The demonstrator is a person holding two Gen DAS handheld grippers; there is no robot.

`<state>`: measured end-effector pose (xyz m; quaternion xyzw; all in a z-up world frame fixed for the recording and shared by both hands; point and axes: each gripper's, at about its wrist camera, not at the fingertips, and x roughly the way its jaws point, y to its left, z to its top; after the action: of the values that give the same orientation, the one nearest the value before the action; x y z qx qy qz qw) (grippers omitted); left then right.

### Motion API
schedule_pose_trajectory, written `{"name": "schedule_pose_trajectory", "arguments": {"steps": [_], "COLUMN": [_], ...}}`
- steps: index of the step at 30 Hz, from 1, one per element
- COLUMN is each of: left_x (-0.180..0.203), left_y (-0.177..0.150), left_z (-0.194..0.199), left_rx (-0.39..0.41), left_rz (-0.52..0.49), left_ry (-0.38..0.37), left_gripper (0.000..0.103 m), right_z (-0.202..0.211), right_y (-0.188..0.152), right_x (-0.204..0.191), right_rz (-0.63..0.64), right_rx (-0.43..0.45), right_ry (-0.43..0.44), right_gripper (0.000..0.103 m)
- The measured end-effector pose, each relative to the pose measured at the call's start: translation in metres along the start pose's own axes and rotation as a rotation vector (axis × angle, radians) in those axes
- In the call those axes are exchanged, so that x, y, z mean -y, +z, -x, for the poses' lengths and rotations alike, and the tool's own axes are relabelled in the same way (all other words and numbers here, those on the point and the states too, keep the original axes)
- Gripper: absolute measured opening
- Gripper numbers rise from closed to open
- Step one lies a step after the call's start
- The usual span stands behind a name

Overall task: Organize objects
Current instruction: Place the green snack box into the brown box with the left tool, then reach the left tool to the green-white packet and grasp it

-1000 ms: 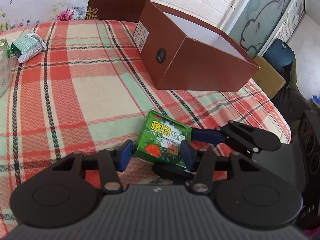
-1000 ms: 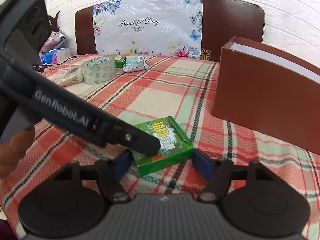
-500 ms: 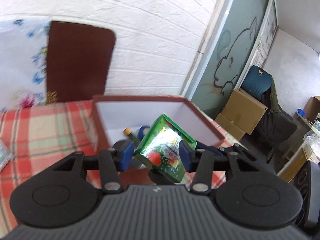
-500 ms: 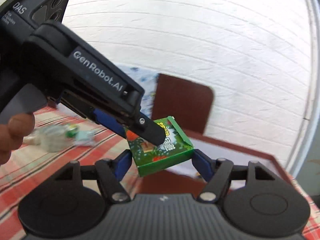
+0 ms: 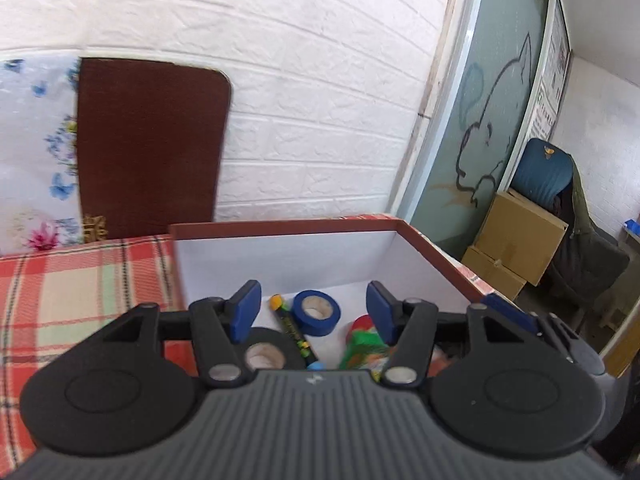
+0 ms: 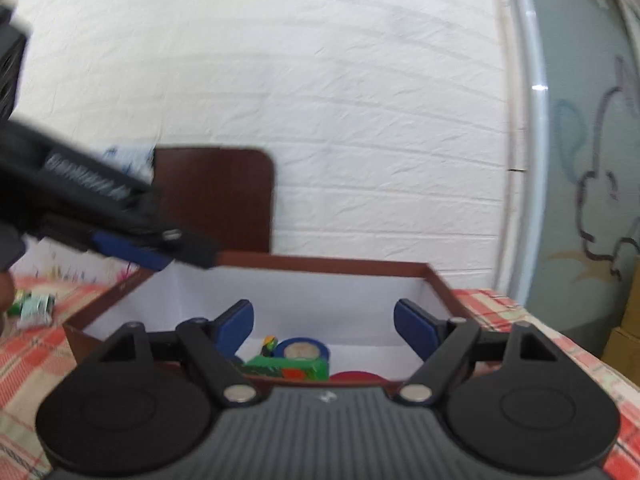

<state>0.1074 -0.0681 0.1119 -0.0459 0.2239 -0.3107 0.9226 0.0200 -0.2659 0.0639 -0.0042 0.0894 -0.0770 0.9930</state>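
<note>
Over on the far left of the right wrist view there's a small green-and-white packet (image 6: 37,307) sitting on the red, green and cream checked tablecloth (image 5: 76,280). It's blurry, so that's all I can say about it.

Next over, the left gripper (image 5: 312,312) is above the near edge of the open brown cardboard box with the white inside (image 5: 288,228). Its blue pads are spreading apart right now, with nothing pinched between them. In the right wrist view you can see the same gripper (image 6: 176,254) poking in from the left, its tip at the box's far left corner.

Inside the box, left to right in the left wrist view:
- a black tape roll (image 5: 280,340), partly hidden behind the gripper
- a dark marker with a yellow end (image 5: 294,328)
- a blue tape roll (image 5: 316,312) lying flat
- the green printed carton with red on it (image 5: 366,350), down on the box floor and tilted, right next to something red and round (image 5: 362,325) I can't make out

The carton is touching neither gripper.

The right gripper (image 6: 324,322) is just above the box's near wall, jaws wide and still widening, nothing in them. From this side the green carton (image 6: 286,370) lies in front of the blue tape (image 6: 304,350).

Behind the table there's a dark brown chair back (image 5: 148,148) against the white brick wall (image 5: 320,80).
</note>
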Motion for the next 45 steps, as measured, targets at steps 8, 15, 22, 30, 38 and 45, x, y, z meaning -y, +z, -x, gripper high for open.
{"name": "schedule_pose_trajectory", "arguments": {"steps": [8, 15, 22, 30, 38, 45], "left_x": [-0.035, -0.068, -0.048, -0.051, -0.078, -0.16], "left_y": [-0.053, -0.126, -0.138, -0.14, -0.136, -0.137], "left_z": [0.059, 0.059, 0.051, 0.053, 0.101, 0.175], "left_rx": [-0.045, -0.199, -0.171, -0.166, -0.104, 0.008], "left_rz": [-0.015, 0.048, -0.126, -0.111, -0.013, 0.08], "left_ry": [0.153, 0.262, 0.284, 0.284, 0.371, 0.674], "left_gripper": [0.068, 0.068, 0.082, 0.083, 0.083, 0.083], "right_z": [0.027, 0.019, 0.0, 0.006, 0.018, 0.029], "right_y": [-0.021, -0.05, -0.068, -0.067, -0.062, -0.045], "right_x": [-0.002, 0.006, 0.028, 0.019, -0.024, -0.136], "right_rz": [-0.139, -0.288, -0.421, -0.374, -0.207, 0.028], "right_rx": [-0.07, -0.259, -0.375, -0.375, -0.446, -0.469], "right_ry": [-0.069, -0.11, -0.117, -0.121, -0.013, 0.377], "right_gripper": [0.082, 0.081, 0.081, 0.082, 0.075, 0.068]}}
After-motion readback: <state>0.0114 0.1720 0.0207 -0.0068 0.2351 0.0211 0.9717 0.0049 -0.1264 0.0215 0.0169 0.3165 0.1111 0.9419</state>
